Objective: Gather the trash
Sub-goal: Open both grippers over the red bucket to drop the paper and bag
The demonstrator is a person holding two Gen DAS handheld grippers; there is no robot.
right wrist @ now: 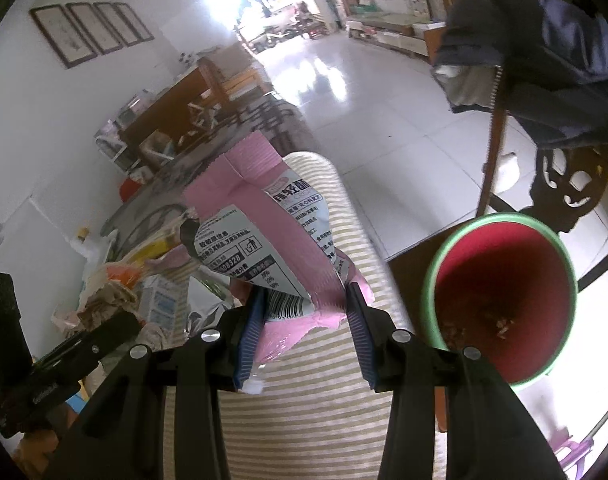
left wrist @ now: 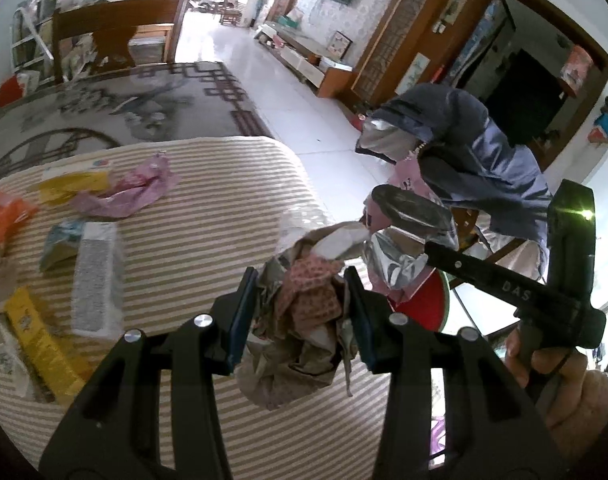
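Carrying: both grippers hold trash above the striped surface [left wrist: 208,200], apparently heading toward the bin.
Left gripper [left wrist: 302,312]: jaws narrowed onto a crumpled brown wad [left wrist: 304,320] of paper and wrapper; the wad bulges above and hangs loose below the pads.
Right gripper [right wrist: 304,320]: jaws pressed on the lower end of a pink snack bag [right wrist: 264,224], which stands up tall from the pads, its torn top open at centre frame.
Bin [right wrist: 499,296]: red inside with a green rim, standing on the floor at the right of the right wrist view, just past the surface's edge; a little debris lies in its bottom.
Trash not yet collected: a pink wrapper [left wrist: 132,190], a yellow packet [left wrist: 44,340], a grey-printed box [left wrist: 96,280] and an orange wrapper [left wrist: 4,216] lie at the left of the left wrist view.
Nearby: a blue jacket [right wrist: 543,60] hangs over a chair at upper right, close above the bin.
Risk, wad: its loose hanging pieces could shed onto the surface or floor if the grip is only on the outer folds.
Risk, bag: held low and standing tall, it could tip or catch the bin's rim and land outside.
Risk, crowding: both grippers reaching one narrow bin opening together could collide, or brush the jacket.
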